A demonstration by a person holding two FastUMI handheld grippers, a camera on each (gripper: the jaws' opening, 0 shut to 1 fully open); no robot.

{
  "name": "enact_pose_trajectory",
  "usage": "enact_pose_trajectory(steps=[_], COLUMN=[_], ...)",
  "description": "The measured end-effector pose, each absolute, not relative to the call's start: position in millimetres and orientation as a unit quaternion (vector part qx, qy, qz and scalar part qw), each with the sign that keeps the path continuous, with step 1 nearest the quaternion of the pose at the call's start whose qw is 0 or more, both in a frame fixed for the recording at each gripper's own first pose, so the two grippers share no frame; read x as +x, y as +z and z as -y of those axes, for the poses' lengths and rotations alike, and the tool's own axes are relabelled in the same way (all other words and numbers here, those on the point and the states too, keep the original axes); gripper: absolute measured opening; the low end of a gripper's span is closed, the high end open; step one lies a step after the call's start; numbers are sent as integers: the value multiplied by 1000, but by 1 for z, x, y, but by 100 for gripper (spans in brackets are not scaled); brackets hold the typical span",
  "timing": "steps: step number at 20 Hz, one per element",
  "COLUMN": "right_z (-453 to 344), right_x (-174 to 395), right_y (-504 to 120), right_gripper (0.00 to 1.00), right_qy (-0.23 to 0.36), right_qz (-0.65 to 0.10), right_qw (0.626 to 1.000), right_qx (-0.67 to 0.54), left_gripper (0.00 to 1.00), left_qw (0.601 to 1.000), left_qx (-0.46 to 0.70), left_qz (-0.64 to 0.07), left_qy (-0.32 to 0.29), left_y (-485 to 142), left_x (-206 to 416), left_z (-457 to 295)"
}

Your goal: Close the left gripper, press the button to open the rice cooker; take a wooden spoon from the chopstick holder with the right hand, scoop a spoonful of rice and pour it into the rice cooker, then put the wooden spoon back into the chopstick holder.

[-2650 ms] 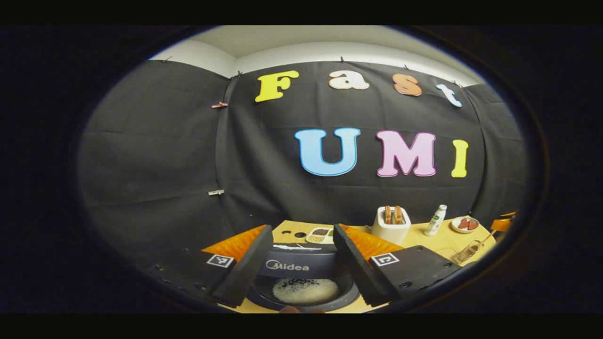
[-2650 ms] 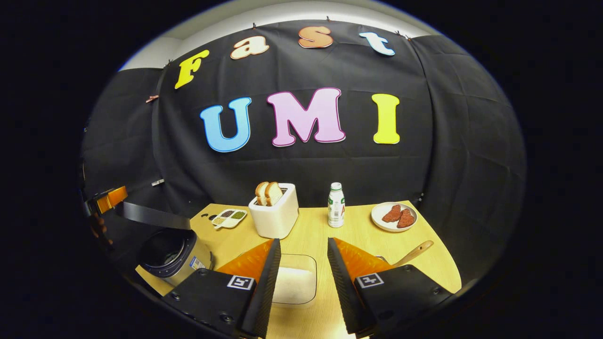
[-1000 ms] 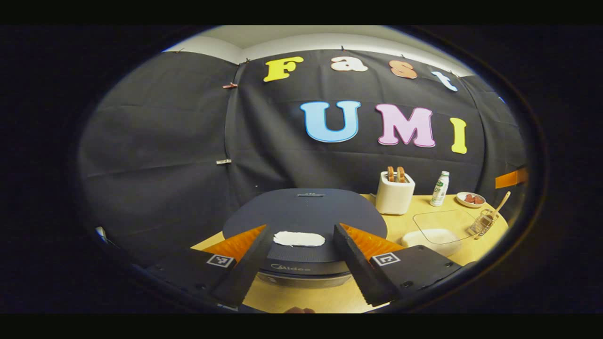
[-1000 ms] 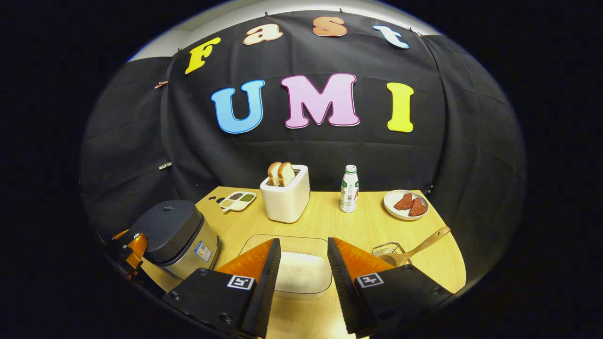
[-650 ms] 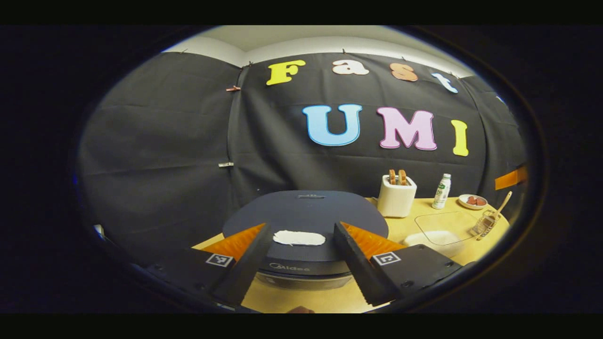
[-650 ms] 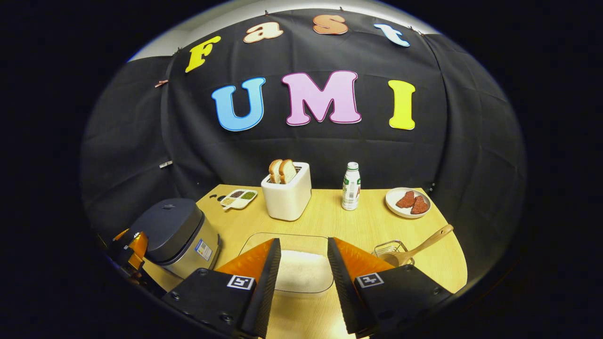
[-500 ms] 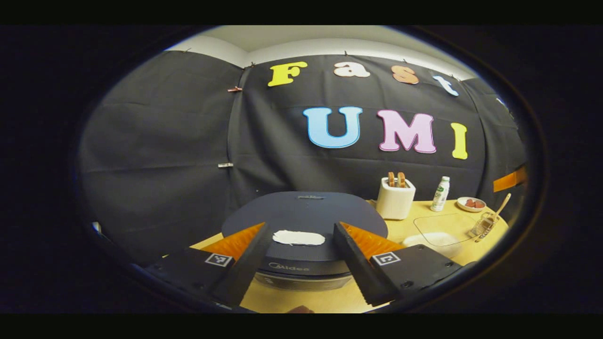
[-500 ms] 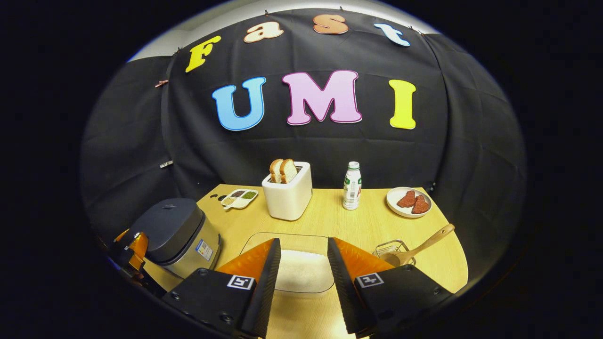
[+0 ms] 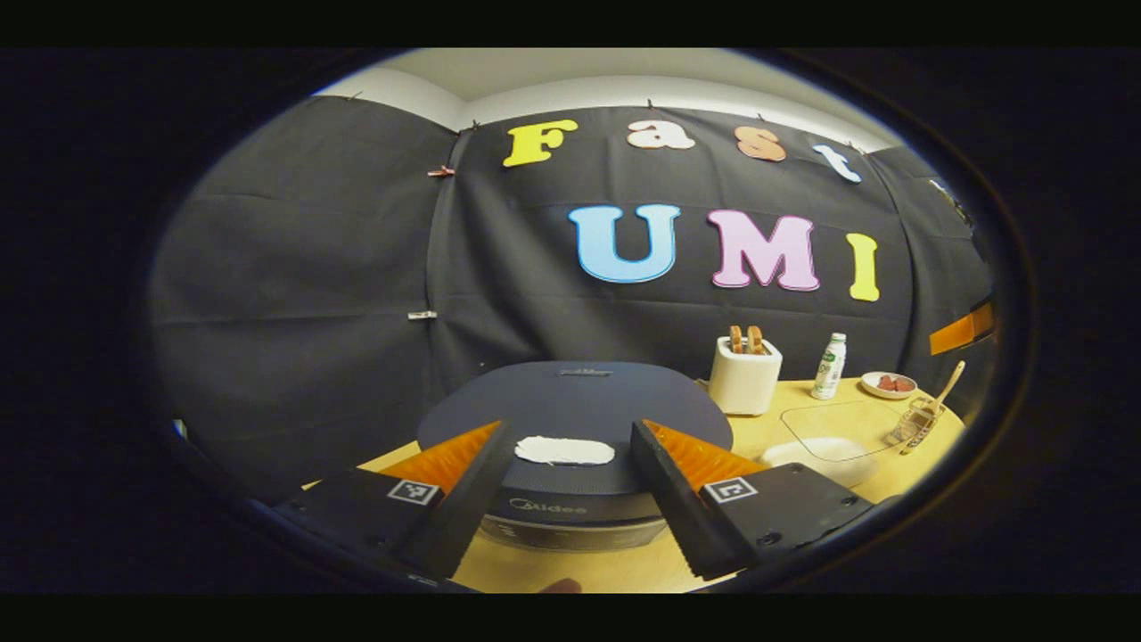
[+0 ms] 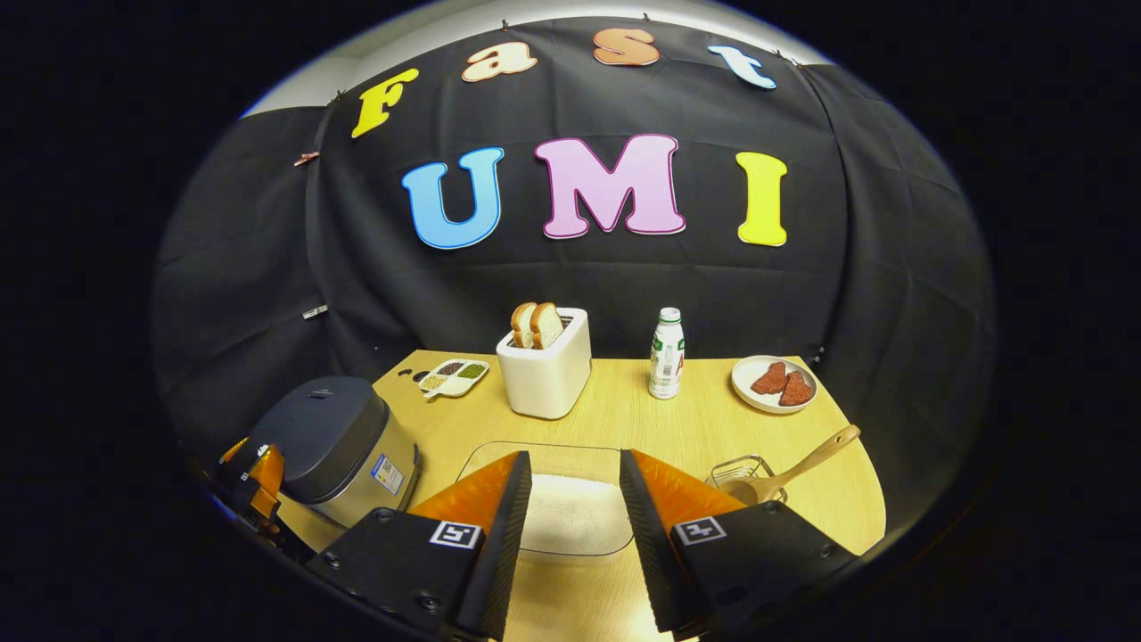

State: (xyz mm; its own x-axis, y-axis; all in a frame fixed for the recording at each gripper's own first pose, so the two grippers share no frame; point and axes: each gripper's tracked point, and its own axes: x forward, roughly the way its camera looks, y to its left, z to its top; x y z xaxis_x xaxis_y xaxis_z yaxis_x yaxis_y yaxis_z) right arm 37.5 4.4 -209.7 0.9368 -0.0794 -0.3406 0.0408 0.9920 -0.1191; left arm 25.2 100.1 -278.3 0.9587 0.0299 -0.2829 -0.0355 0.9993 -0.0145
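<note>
The rice cooker stands with its dark lid down, and its white oval button sits at the lid's front. My left gripper is open just in front of the cooker, its fingers framing the button without pressing it. In the right gripper view the cooker is at the left with the left gripper beside it. My right gripper is open and holds nothing, above the clear container of rice. The wooden spoon leans in the wire chopstick holder to its right.
On the wooden table stand a white toaster with bread, a small bottle, a plate of meat and a divided dish of grains. Black cloth walls close in behind and at both sides.
The cooker lid stood open over the pot 2.6 s ago and is now down. Both grippers have drawn back slightly. In the last second almost nothing moved.
</note>
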Motion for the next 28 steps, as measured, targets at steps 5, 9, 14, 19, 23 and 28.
enact_pose_trajectory(steps=[5,9,14,19,23,28], right_z=[0,6,8,15,24,29], right_x=[34,31,25,15,5,-2], right_y=[-205,-197,-183,-161,-141,-124], right_gripper=[63,65,74,86,94,95], right_qy=[-32,-33,-20,-15,-15,-5], right_qz=[-169,-160,-140,-108,-78,-51], right_qw=[984,985,989,993,995,995], right_qx=[-54,-54,-42,-49,-66,-81], left_gripper=[88,87,87,88,88,88], left_qw=[991,995,997,997,997,997], left_qx=[-18,-4,-1,6,2,-8], left_qz=[-128,-89,-74,-73,-77,-73], left_qy=[43,43,29,17,7,1], left_y=[-258,-210,-164,-134,-125,-114], left_x=[34,48,58,48,35,21], left_z=[-110,-99,-74,-42,-14,13])
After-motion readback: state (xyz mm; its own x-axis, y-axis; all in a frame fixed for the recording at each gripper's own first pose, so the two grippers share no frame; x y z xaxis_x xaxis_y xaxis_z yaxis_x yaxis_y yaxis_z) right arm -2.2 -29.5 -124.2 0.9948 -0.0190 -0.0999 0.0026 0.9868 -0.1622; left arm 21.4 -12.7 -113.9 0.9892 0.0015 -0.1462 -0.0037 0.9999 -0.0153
